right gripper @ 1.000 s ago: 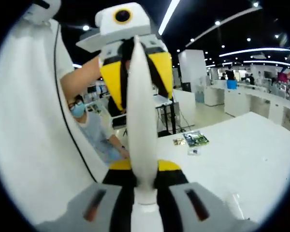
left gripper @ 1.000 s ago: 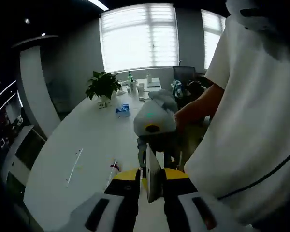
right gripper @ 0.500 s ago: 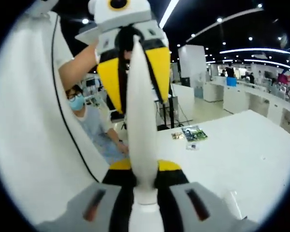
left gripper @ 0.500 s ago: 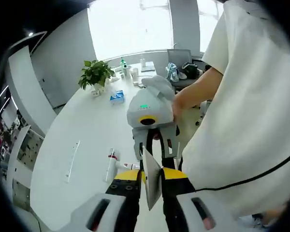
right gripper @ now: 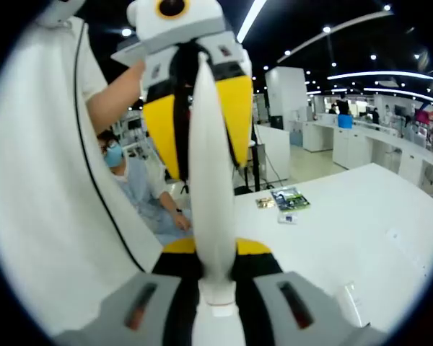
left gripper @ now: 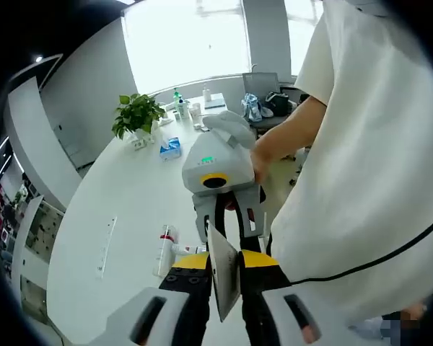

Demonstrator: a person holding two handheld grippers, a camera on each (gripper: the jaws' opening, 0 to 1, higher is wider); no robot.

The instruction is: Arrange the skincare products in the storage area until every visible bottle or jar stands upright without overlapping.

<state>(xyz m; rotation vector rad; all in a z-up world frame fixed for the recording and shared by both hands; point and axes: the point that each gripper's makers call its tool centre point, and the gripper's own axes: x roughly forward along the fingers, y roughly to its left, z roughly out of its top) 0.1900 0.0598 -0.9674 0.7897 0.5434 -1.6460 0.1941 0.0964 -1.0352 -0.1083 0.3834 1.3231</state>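
Left gripper (left gripper: 224,288): its yellow-and-black jaws are closing on one end of a white tube (left gripper: 222,270), which is showing edge-on in the left gripper view; this gripper is also appearing at the top of the right gripper view (right gripper: 196,108), facing the camera.
Right gripper (right gripper: 213,270): its jaws are pressing on the near end of the same white tube (right gripper: 211,202), which is rising up the middle of that view; in the left gripper view it (left gripper: 229,216) is hanging opposite, with a hand (left gripper: 258,162) holding it.
White tube: it is being held between the two grippers, above the white table (left gripper: 123,216), not touching it.
Other products: a slim white bottle with a red band (left gripper: 164,249) is lying flat on the table, just left of the left gripper's jaws; more small bottles (left gripper: 191,109) are standing at the far end, too small to tell apart.
Table, other things: a potted plant (left gripper: 137,115) and a blue pack (left gripper: 169,148) are standing far away; printed cards (right gripper: 285,202) are lying on the table in the right gripper view.
Person: the white shirt (left gripper: 368,158) is taking the right side of the left gripper view; another person with a mask (right gripper: 141,191) is sitting behind.
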